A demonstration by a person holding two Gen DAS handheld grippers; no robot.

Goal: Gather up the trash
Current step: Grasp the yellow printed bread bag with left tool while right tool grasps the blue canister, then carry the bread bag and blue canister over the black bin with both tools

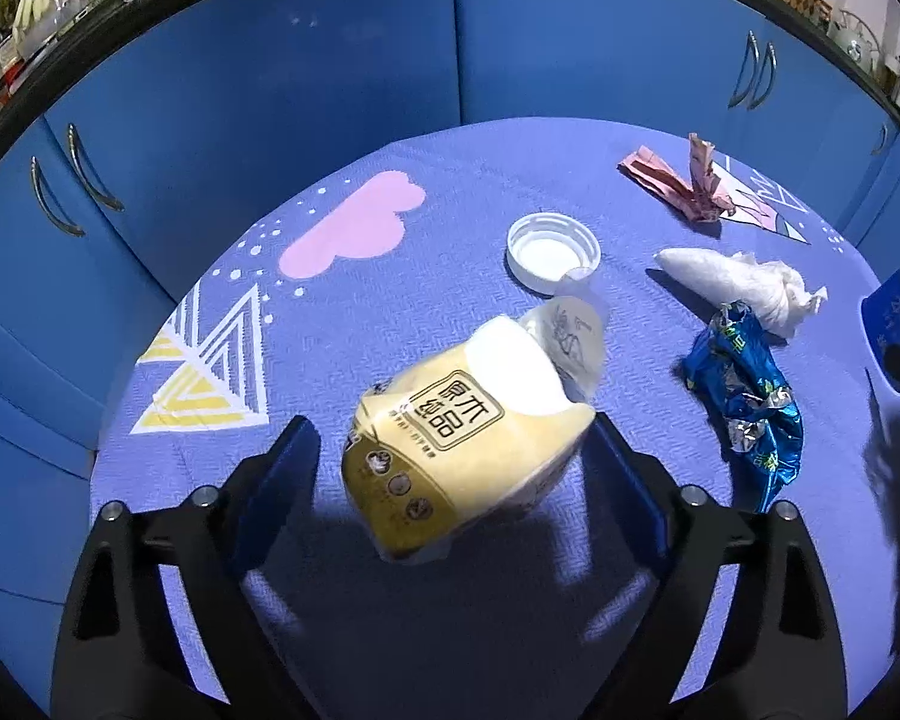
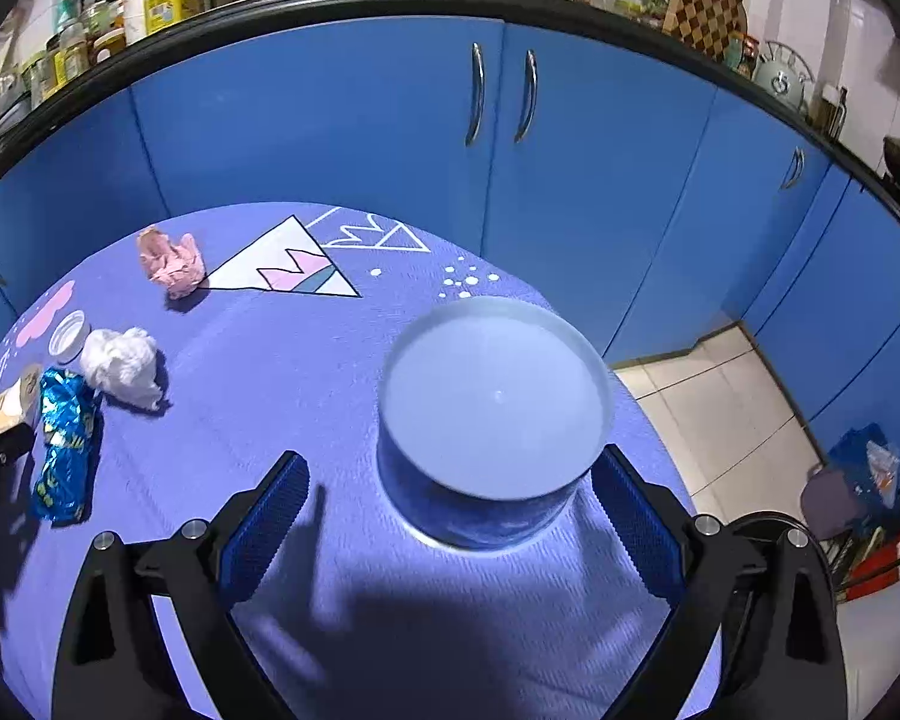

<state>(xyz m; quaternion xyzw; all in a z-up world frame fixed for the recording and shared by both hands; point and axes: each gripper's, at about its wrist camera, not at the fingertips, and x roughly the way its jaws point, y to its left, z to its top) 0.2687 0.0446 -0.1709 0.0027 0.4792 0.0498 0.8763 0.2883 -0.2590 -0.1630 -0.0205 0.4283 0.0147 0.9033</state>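
Fingers of the left gripper (image 1: 450,468) slant down over the table (image 1: 390,252), spread wide around a yellow tissue pack (image 1: 462,432); its right pad looks to touch the pack, the left pad stands apart. Beyond lie a white cap (image 1: 553,250), white tissue wad (image 1: 732,282), blue foil wrapper (image 1: 750,396) and pink crumpled paper (image 1: 684,186). Further right, the right gripper (image 2: 450,504) is likewise spread, a blue tub (image 2: 489,420) between its pads, touching neither.
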